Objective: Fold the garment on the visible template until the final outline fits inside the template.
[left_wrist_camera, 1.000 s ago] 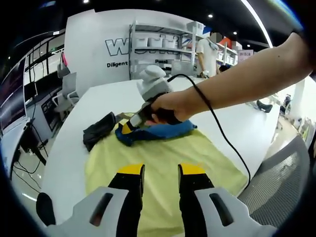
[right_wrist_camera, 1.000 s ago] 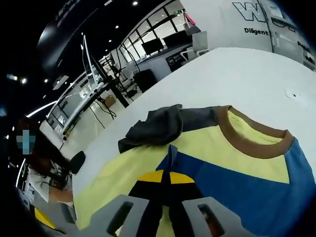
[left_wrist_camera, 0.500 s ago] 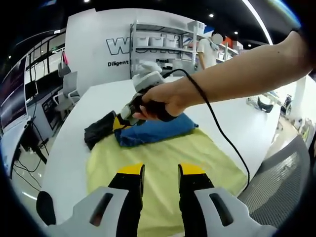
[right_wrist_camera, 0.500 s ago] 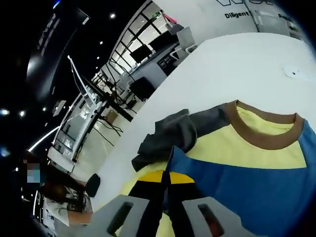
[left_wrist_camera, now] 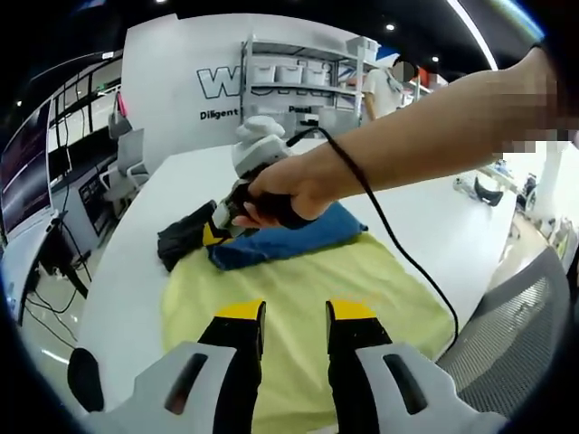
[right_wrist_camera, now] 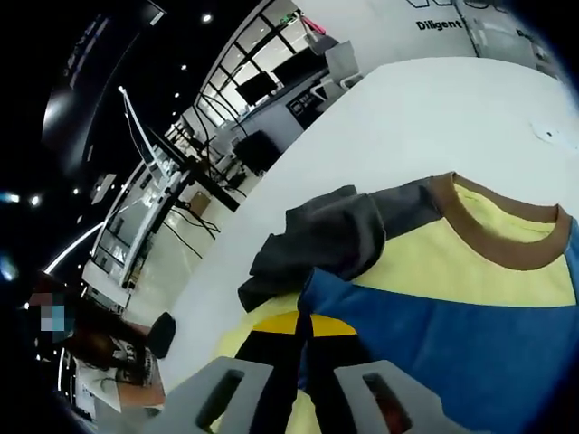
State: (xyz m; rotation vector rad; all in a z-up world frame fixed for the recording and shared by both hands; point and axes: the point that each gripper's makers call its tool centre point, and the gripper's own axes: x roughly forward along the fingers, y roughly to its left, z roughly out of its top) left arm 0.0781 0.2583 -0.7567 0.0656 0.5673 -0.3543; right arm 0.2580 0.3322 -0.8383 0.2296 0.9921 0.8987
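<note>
Your right tool is clamped on the shirt's blue edge at lower center, shirt spreading rightward across the table; your left tool hangs open, empty, above the yellow hem.

My left gripper has black jaws capped with yellow pads, rising from pale grey moulded shells with dark slots. My right gripper looks the same: black jaws, yellow tips, grey shells. In the left gripper view its body is light grey, and a black cable trails from it. My forearm is bare, without a sleeve.
</note>
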